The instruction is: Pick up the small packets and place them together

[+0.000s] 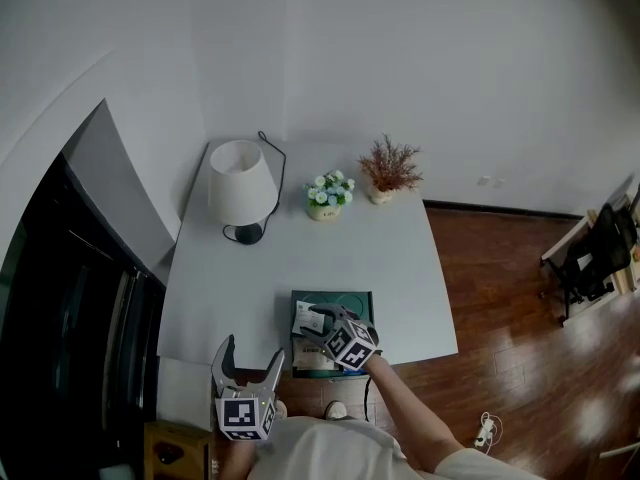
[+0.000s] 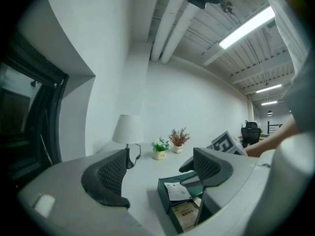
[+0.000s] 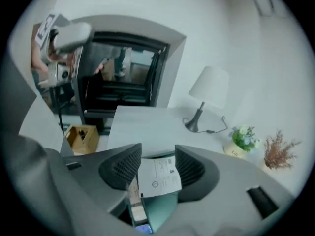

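A dark green box (image 1: 356, 298) sits at the table's near edge with packets in it. A white printed packet (image 3: 158, 177) lies over the box's rim (image 3: 160, 213), between the pads of my right gripper (image 3: 157, 168). Those pads stand just apart from its edges, so the gripper is open. A brown packet (image 3: 135, 200) lies lower inside the box. In the head view, the right gripper (image 1: 320, 320) hovers over the box's left side. My left gripper (image 1: 254, 348) is open and empty at the front left table edge. From the left gripper (image 2: 160, 173) I see the white packet (image 2: 177, 191) and the brown packet (image 2: 186, 215).
A white lamp (image 1: 240, 183) with its cord, a pot of flowers (image 1: 328, 196) and a dried plant (image 1: 388, 173) stand along the table's far side. A cardboard box (image 1: 175, 453) sits on the floor at left. A dark cabinet borders the left; a chair (image 1: 590, 258) stands far right.
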### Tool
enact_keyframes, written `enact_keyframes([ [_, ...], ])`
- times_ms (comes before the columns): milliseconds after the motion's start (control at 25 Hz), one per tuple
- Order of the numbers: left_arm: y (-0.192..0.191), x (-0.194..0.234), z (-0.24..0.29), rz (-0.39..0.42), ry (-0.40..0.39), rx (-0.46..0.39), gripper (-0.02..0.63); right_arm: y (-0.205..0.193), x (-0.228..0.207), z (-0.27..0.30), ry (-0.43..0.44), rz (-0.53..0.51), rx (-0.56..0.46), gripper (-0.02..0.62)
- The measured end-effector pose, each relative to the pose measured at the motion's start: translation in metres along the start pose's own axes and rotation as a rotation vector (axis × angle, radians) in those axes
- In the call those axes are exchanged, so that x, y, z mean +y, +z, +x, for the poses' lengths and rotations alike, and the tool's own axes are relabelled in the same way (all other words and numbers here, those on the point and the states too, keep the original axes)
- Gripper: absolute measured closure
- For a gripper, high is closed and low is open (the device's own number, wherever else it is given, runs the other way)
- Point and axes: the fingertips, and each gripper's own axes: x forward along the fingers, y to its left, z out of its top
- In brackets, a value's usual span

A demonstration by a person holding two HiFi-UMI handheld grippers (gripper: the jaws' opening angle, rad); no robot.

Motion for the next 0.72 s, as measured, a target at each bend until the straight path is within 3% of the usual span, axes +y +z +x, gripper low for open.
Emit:
enact_keyframes([
  [200, 0.013, -0.011, 0.009, 0.031, -0.022, -0.034, 0.193, 0.052, -0.030, -0.096, -0.212, 0.289, -0.392, 0.367],
  [400, 0.033, -0.020, 0.013, 0.065, -0.036, -0.097, 0.193, 0.053, -0.055, -0.188, -0.487, 0.450, -0.636, 0.370],
  [520, 0.047, -0.025, 0.011, 0.062, -0.050, -0.147, 0.192, 0.040, -0.051, -0.211, -0.593, 0.414, -0.617, 0.387],
  [720, 0.062, -0.035, 0.006, 0.040, -0.099, -0.203, 0.201, 0.004, -0.033, -0.216, -0.613, 0.426, -0.517, 0.396],
])
